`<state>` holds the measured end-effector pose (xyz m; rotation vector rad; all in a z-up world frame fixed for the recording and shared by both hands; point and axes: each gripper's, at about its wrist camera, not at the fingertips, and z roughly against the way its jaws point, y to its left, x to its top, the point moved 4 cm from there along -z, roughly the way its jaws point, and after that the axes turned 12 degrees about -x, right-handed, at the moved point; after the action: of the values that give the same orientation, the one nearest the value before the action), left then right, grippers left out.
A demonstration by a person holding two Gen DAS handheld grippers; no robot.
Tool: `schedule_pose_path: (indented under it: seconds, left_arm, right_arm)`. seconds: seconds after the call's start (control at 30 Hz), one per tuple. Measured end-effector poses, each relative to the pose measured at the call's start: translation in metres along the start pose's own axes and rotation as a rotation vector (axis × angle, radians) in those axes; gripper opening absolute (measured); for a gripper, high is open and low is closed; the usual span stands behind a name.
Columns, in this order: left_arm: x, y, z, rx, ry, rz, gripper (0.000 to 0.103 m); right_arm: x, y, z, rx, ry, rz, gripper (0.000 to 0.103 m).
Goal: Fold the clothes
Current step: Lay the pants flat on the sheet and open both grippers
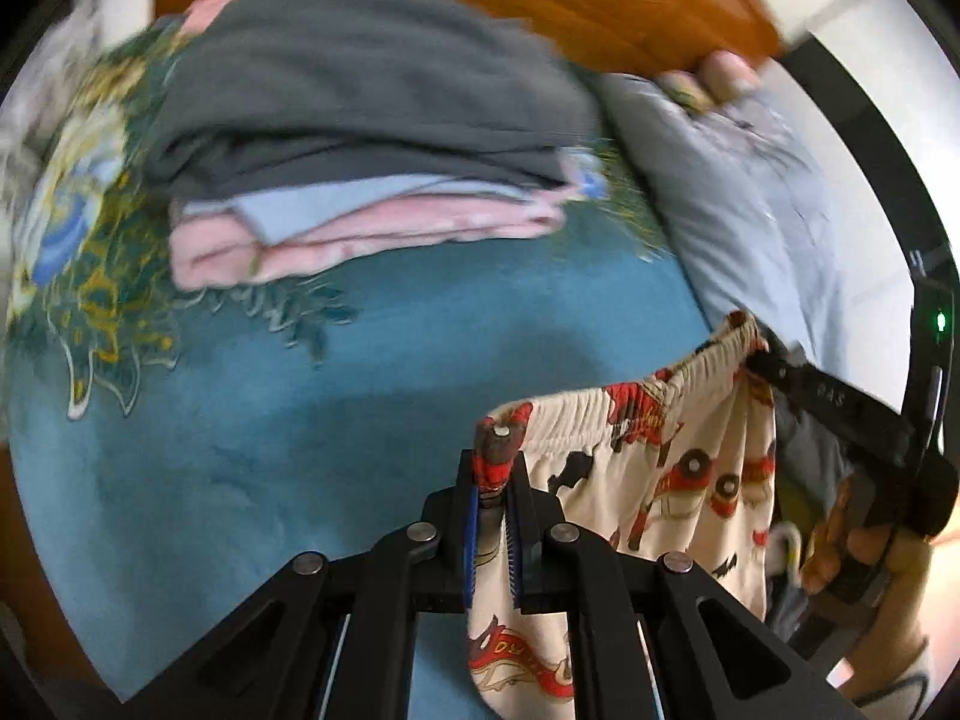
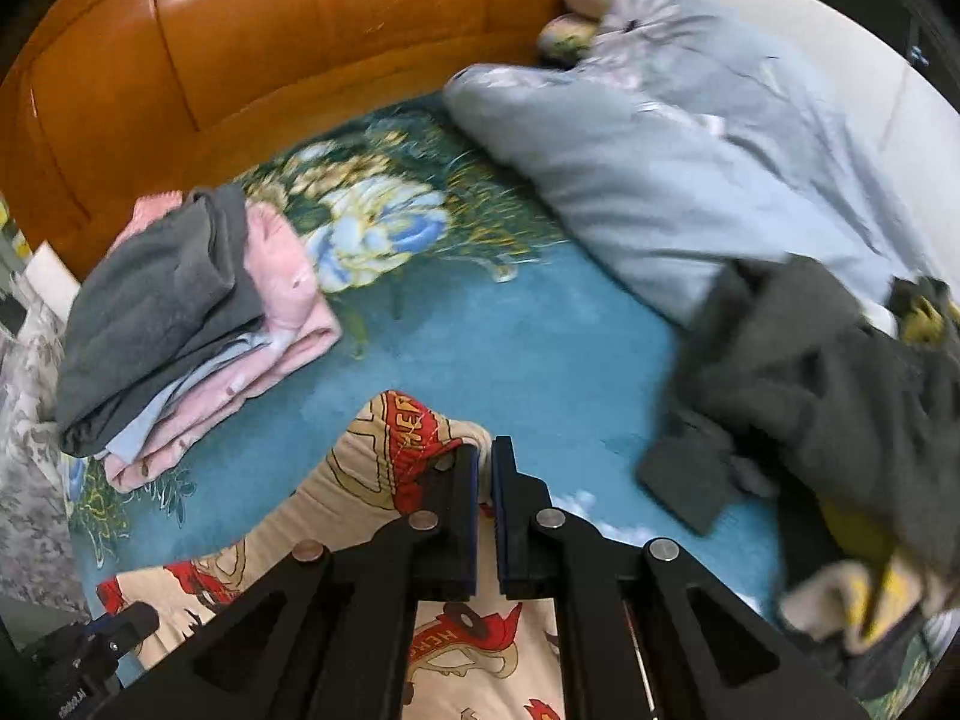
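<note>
Left wrist: left claw (image 1: 495, 516) pinching printed shorts (image 1: 678, 468) waistband, right claw (image 1: 757, 359) opposite end

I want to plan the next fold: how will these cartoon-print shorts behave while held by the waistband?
Probably floppy: the shorts hang limp below the left gripper and right gripper. Likely light, since the elastic waistband sags only slightly between the pinches. The grip seems secure; fabric bunches between the pads.
</note>
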<state>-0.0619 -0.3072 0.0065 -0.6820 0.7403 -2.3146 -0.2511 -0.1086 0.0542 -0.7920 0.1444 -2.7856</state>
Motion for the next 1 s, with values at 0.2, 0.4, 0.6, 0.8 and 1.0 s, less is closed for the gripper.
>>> schedule_pose_path:
  seconds: [0.2, 0.4, 0.6, 0.8, 1.0]
  left_arm:
    - [-0.002, 0.048, -0.021, 0.019, 0.002, 0.131, 0.008]
    - [-0.007, 0.069, -0.040, -0.008, 0.023, 0.211, 0.008]
    - [-0.007, 0.077, -0.051, -0.026, 0.071, 0.234, 0.008]
    - [-0.003, 0.078, -0.052, -0.045, 0.149, 0.248, 0.010]
    - [0.002, 0.073, -0.042, 0.025, 0.199, 0.212, 0.031]
  right_arm:
    - [0.003, 0.053, -0.056, -0.001, 0.094, 0.046, 0.004]
    - [-0.006, 0.071, -0.094, -0.030, 0.157, 0.058, 0.004]
    - [-0.012, 0.070, -0.113, -0.047, 0.193, 0.053, 0.004]
    - [-0.011, 0.071, -0.118, -0.053, 0.232, 0.043, 0.005]
    - [-0.001, 0.055, -0.087, -0.035, 0.202, 0.027, 0.059]
